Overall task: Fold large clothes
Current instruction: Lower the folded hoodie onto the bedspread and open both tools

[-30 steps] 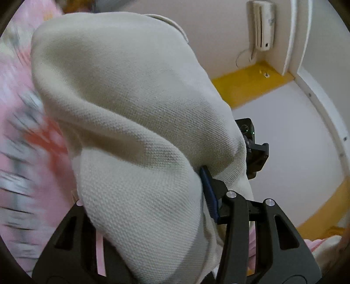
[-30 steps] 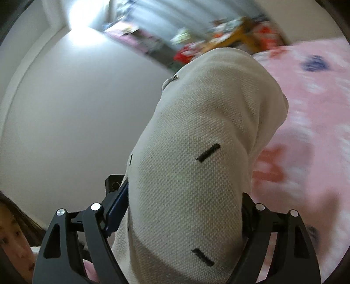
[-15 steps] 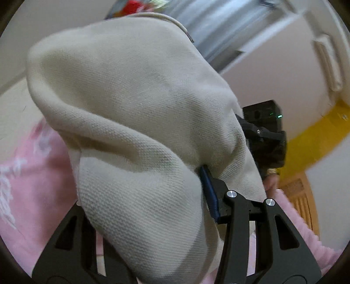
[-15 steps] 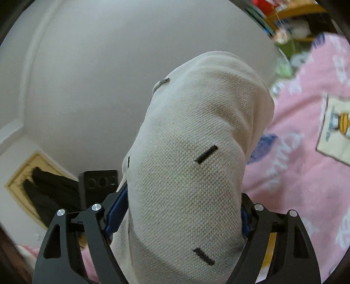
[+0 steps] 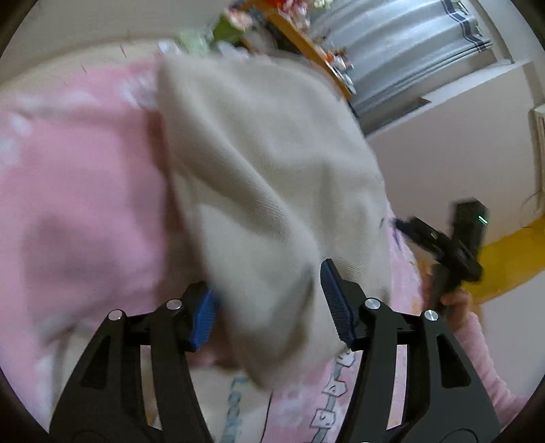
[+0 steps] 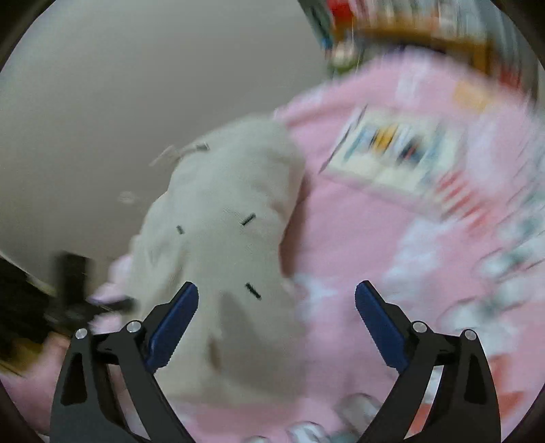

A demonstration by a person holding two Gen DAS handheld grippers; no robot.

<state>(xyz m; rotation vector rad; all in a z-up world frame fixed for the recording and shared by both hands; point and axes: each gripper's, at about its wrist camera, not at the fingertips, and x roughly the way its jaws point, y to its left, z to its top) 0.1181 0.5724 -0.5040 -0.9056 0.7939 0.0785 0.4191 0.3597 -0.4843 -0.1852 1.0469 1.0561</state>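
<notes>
A cream knit garment (image 5: 272, 177) lies on the pink printed bedspread (image 5: 78, 211). My left gripper (image 5: 269, 306) is open, its blue pads apart, with the near end of the cloth loose between them. In the right wrist view the same garment (image 6: 221, 231), with short black stitch marks, lies left of centre. My right gripper (image 6: 276, 313) is open wide; the cloth's edge lies by its left finger (image 6: 173, 320). The right gripper also shows in the left wrist view (image 5: 456, 248), held in a hand. Both views are motion-blurred.
The pink bedspread (image 6: 391, 238) carries a printed picture panel (image 6: 391, 150). A shelf with colourful items (image 5: 299, 30) stands beyond the bed, a grey curtain (image 5: 419, 44) beside it. A plain wall (image 6: 119, 102) is at left. A yellow floor strip (image 5: 511, 255) is at right.
Both grippers were shut on the raised garment; now both are open and the garment has dropped onto the bedspread. Both cameras swung down toward the bed.
</notes>
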